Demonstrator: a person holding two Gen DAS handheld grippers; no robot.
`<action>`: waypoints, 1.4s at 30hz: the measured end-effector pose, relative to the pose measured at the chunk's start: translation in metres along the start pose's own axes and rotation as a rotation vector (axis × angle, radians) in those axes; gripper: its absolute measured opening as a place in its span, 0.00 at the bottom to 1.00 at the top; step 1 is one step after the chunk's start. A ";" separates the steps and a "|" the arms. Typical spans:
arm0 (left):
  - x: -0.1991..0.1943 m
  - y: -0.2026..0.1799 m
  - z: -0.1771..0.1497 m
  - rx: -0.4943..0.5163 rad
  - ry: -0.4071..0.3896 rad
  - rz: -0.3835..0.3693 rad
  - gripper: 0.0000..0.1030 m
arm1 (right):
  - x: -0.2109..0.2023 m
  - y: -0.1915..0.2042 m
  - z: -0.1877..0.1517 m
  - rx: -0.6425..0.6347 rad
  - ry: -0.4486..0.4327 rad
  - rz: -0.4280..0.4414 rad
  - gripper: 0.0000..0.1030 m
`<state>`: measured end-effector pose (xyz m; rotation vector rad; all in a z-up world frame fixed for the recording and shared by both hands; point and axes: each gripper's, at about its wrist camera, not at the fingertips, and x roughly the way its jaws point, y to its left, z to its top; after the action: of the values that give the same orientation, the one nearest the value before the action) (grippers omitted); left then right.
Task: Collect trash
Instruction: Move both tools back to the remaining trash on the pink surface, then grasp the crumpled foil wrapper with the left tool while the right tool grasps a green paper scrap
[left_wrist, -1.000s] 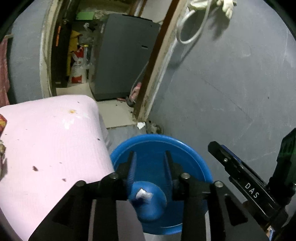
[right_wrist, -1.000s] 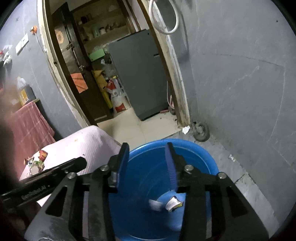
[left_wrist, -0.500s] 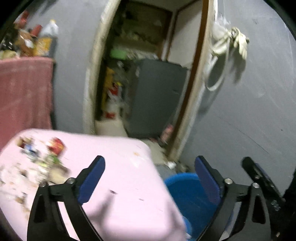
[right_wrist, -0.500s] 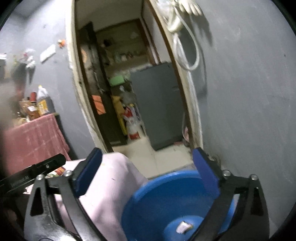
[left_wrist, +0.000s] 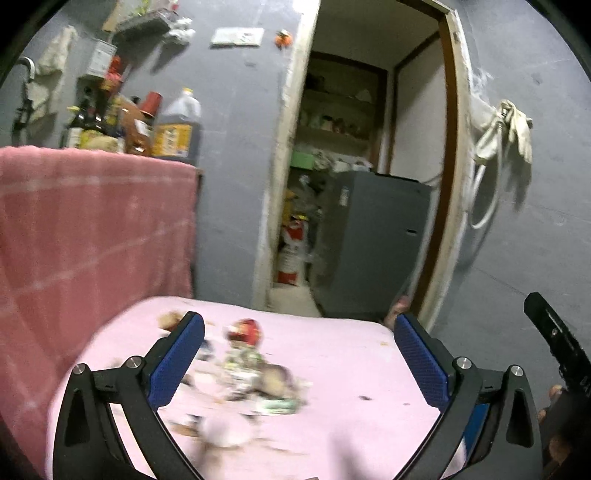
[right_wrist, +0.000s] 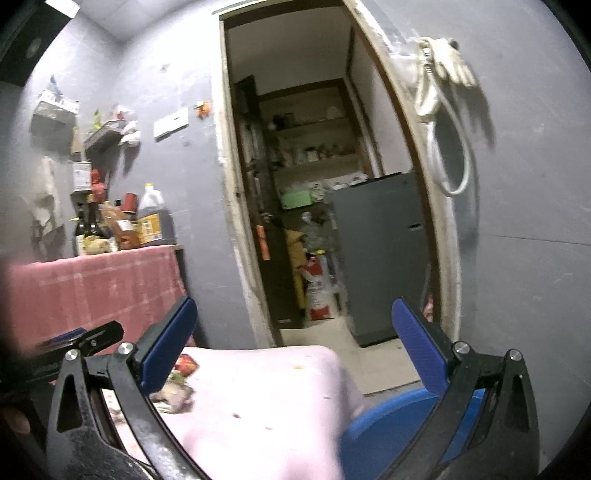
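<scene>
A blurred pile of wrappers and scraps (left_wrist: 255, 373) lies on a pink-covered table (left_wrist: 343, 354); a red wrapper (left_wrist: 245, 329) sits at its far side. My left gripper (left_wrist: 299, 362) is open and empty, held above the table with the pile between its fingers in view. My right gripper (right_wrist: 291, 347) is open and empty, over the table's right end. Part of the pile (right_wrist: 173, 391) shows beside its left finger. The blue tub (right_wrist: 388, 424) sits low, right of the table.
A red-cloth counter (left_wrist: 92, 229) with bottles (left_wrist: 177, 129) stands at the left. A doorway (right_wrist: 314, 184) ahead opens onto a grey cabinet (right_wrist: 380, 251) and shelves. Gloves and a hose (left_wrist: 498, 147) hang on the grey wall at the right.
Both grippers opened wide and lifted away from the blue tub. The left one swung left over the pink table toward the trash pile; the right one tilted up.
</scene>
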<state>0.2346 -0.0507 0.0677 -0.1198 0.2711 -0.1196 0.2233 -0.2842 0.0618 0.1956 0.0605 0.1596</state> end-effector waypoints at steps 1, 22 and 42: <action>-0.005 0.009 0.000 0.003 -0.009 0.019 0.98 | 0.004 0.007 -0.001 -0.003 -0.002 0.019 1.00; 0.015 0.098 -0.040 0.020 0.200 0.129 0.98 | 0.089 0.080 -0.050 -0.096 0.381 0.179 0.99; 0.072 0.099 -0.050 -0.032 0.490 -0.018 0.65 | 0.149 0.107 -0.111 -0.174 0.762 0.245 0.08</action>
<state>0.2999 0.0317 -0.0125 -0.1239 0.7611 -0.1618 0.3450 -0.1351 -0.0325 -0.0420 0.7799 0.4762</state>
